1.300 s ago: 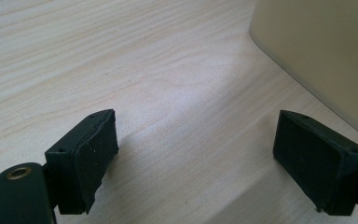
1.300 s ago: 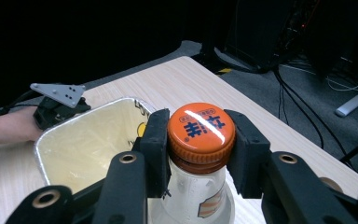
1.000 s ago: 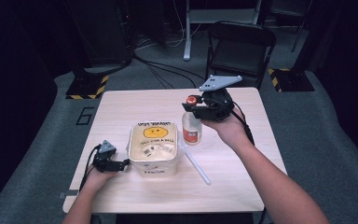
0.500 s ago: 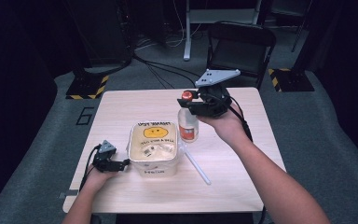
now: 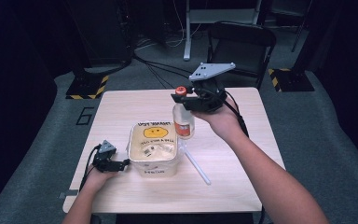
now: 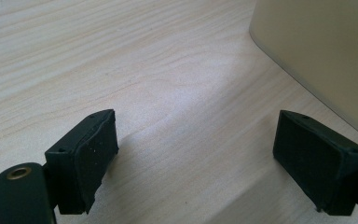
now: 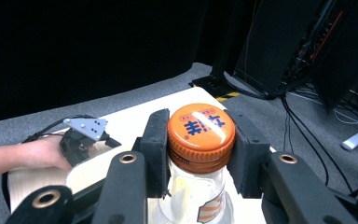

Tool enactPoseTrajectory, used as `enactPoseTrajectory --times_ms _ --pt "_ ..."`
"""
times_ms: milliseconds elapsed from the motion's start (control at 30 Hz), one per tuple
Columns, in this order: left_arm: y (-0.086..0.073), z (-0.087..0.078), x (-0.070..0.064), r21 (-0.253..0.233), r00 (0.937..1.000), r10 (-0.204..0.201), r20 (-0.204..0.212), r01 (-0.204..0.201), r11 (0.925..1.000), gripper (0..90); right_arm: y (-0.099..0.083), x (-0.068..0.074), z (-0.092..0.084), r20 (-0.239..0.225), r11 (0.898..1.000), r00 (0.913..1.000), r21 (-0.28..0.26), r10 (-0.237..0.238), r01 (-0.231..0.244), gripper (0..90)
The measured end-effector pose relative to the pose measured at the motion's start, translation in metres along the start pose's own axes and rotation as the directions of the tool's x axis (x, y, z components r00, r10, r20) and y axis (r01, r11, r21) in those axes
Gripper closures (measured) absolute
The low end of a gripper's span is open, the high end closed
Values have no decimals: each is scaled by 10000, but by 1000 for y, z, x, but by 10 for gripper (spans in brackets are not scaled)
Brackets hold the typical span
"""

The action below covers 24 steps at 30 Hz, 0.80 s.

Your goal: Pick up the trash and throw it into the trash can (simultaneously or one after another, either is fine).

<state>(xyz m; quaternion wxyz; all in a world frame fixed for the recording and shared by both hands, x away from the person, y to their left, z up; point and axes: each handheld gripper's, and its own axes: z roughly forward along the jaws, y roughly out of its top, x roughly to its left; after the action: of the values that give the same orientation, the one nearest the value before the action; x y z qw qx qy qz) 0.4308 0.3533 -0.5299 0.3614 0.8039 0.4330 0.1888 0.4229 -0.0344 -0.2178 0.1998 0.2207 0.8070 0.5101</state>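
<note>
At the left, my left claw (image 5: 121, 164) rests low on the worktop (image 5: 135, 107), its jaws spread wide with nothing between them; in the left gripper view I see only bare wood between the two pads (image 6: 88, 158), and the pale wall of the tub (image 6: 317, 56) just beside the right one. The tub (image 5: 153, 150) stands in the near-middle of the worktop, open at the top, with a yellow face printed on its far inside wall and something small lying inside that I cannot make out. Just right of the tub a thin white stick (image 5: 196, 164) lies on the wood.

Further right, my right claw (image 5: 182, 97) is pinching the bottle (image 5: 183, 120) at its neck; in the right gripper view both pads press on the orange cap (image 7: 201, 131) from two sides. The bottle hangs upright under the claw, off the worktop as far as I can judge, above the far right corner of the tub.

I judge the step in hand is the carrying of the bottle toward the tub; the next move calls for bringing it a little more left and near, keeping it upright, then lowering it inside without knocking the rim; my left claw could steady the tub.
</note>
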Motion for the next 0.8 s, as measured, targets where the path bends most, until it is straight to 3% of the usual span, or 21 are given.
enactPoseTrajectory --times_ms 800 --pt "0 0 0 -17 10000 -39 0 39 10000 136 11 14 36 -504 9999 9987 8 -119 120 621"
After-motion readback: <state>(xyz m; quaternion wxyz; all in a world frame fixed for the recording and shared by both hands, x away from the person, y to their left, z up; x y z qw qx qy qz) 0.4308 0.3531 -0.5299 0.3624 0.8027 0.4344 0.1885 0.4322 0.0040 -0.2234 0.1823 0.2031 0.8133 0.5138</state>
